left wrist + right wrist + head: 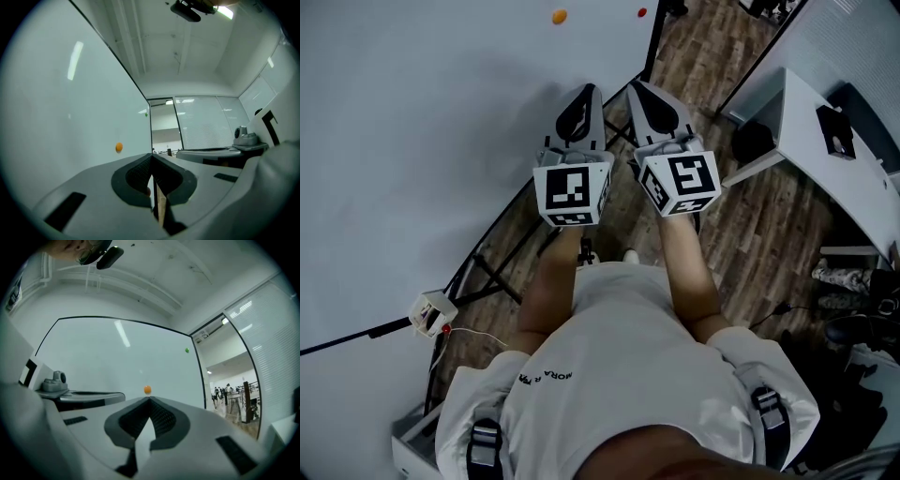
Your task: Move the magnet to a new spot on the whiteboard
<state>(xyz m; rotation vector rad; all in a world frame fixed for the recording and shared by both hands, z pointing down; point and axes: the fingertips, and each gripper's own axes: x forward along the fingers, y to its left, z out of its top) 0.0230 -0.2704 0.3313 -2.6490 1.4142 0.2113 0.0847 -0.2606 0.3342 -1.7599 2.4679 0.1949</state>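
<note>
Right tongs (pixel 150 400) short of orange magnet (pixel 147 389)

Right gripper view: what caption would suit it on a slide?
Right gripper, shut and empty, faces a small round orange magnet on the white whiteboard; a small green magnet sits higher right.

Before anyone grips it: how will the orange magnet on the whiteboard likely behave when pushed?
The orange magnet looks small and rounded, so it is probably light and may slip from a grip. It clings to the upright whiteboard, so a push would likely slide it, not roll it.
</note>
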